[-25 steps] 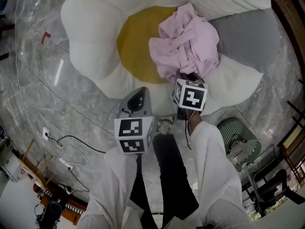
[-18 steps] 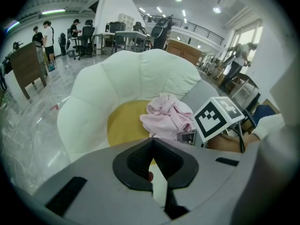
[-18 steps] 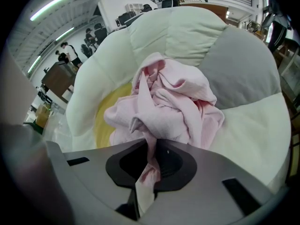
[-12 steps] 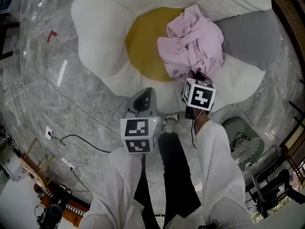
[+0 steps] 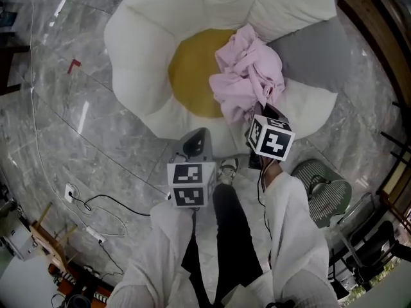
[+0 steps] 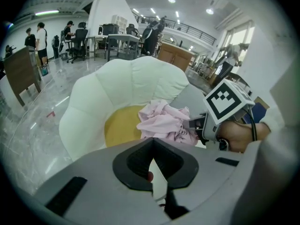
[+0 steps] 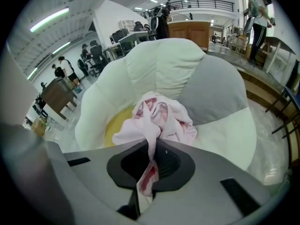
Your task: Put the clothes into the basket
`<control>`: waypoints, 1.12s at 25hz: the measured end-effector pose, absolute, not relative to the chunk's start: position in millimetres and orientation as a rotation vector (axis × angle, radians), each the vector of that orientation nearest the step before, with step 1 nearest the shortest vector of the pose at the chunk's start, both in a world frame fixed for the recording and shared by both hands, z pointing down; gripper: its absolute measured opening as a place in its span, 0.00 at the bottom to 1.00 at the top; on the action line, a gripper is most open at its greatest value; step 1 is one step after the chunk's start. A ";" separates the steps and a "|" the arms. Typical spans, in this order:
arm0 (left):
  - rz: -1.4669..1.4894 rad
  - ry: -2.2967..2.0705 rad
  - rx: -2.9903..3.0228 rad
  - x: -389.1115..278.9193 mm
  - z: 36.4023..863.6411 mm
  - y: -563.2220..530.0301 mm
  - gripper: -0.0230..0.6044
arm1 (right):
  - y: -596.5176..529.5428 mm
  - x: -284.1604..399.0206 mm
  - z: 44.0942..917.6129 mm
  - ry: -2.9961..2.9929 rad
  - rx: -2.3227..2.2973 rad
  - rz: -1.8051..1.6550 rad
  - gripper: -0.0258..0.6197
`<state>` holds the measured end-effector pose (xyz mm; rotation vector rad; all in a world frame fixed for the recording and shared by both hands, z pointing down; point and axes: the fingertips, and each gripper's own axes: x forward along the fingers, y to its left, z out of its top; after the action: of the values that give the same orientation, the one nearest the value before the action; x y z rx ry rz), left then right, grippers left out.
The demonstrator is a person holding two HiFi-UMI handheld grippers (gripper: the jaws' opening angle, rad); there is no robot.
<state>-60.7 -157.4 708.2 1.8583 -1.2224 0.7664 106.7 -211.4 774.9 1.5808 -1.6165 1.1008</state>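
Right gripper (image 7: 151,149): jaws closing on a fold of the pink garment (image 7: 159,118). The cloth runs pinched between the two pads, and a strand of it stretches from the heap up into the grip.
Left gripper (image 6: 152,146): jaws narrowed until the tips meet, with nothing between them. It hovers off the near edge of the cushion, level with the right one.
Marker cubes: the right one (image 5: 273,140) sits over the cushion's near-right petal. The left one (image 5: 189,183) sits over the floor, just in front of the person's knees.
Pink garment: a crumpled heap on the flower-shaped cushion (image 5: 148,43). It covers the right rim of the yellow centre (image 5: 186,69) and leans against the grey petal (image 5: 308,56).
Basket: a pale green slatted basket (image 5: 324,191) stands on the grey marble floor (image 5: 96,140). It is beside the person's right leg, past the cushion's near-right edge and apart from the garment.
Person: white sleeves (image 5: 292,236) and dark trousers, with one shoe (image 5: 226,169) at the cushion's near edge.
Floor, left side: a black cable (image 5: 106,201) loops near a wall-side power strip, and a small red mark (image 5: 74,64) lies farther off.
Background: people at desks (image 6: 41,36) in an open hall, seen in the left gripper view.
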 end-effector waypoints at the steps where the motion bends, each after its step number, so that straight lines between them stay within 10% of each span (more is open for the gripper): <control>1: 0.769 -1.216 1.868 -58.9 702.3 -157.5 0.04 | -210.7 107.0 766.5 -1.623 1.593 1.100 0.09; 28: 0.760 -1.048 2.117 -77.9 483.9 -101.0 0.04 | -83.1 75.2 518.0 -1.589 1.863 1.250 0.08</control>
<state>-77.9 -101.0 483.9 2.1171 -1.0482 0.7604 75.2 -83.1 518.0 1.8629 -1.5891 1.2497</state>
